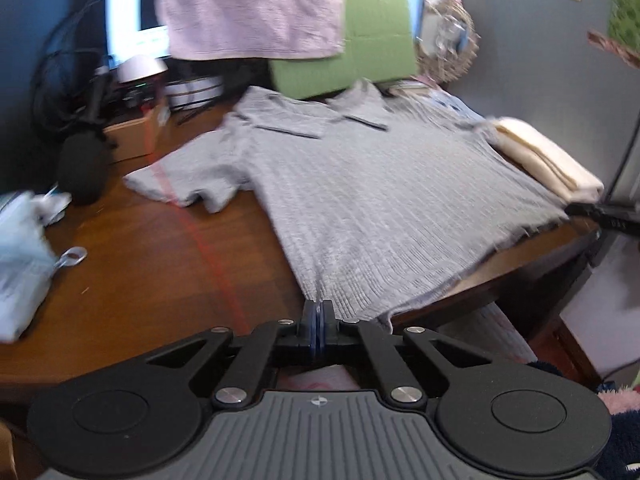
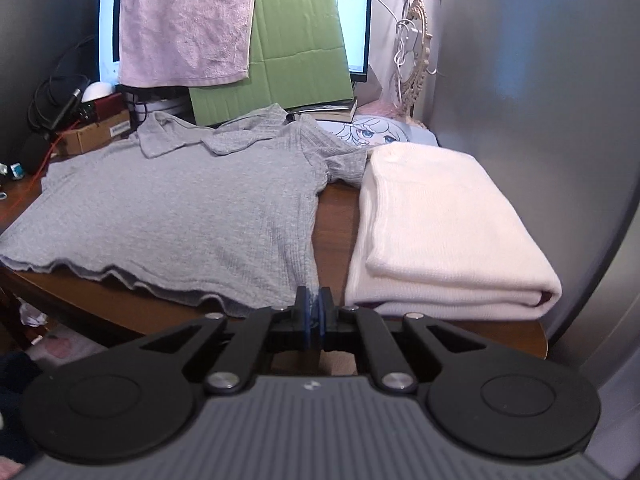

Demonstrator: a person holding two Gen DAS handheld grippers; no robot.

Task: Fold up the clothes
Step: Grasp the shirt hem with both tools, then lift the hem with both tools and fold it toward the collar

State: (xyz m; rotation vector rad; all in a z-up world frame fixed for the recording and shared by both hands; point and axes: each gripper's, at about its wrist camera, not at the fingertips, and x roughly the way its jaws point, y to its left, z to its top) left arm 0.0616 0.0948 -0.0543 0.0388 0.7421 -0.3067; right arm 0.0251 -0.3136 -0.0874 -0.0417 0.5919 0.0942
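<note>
My left gripper (image 1: 319, 307) has its jaws pinched together at the shirt's (image 1: 360, 208) near hem, left corner; the blue pads meet right at the fabric edge, but I can't tell if cloth is actually caught between them. My right gripper (image 2: 314, 295) is clamped too, with a sliver of grey hem visibly between its pads at the shirt's (image 2: 180, 216) near right corner.

The shirt is grey, ribbed, collared, and lies flat on the brown table (image 1: 160, 264), collar at the far side, wavy hem at the near edge, partly hanging over the table edge. The left sleeve is spread out on the wood.

Just right of the shirt is a folded cream cloth (image 2: 440, 232), near the shirt's right sleeve, with a strip of bare table between the bodies.

Far side: a pink towel (image 2: 184, 24) hangs in front of a monitor (image 2: 358, 20), with a green board (image 2: 296, 60) beside it. A printed cushion (image 2: 380, 134) lies behind the cream cloth.

Left of the shirt: a black microphone (image 1: 82, 168), a cardboard box (image 1: 132, 136), a pale blue bundle (image 1: 20, 264) at the near left, and a red cable (image 1: 208, 248) across the wood. The left view is motion-blurred.
</note>
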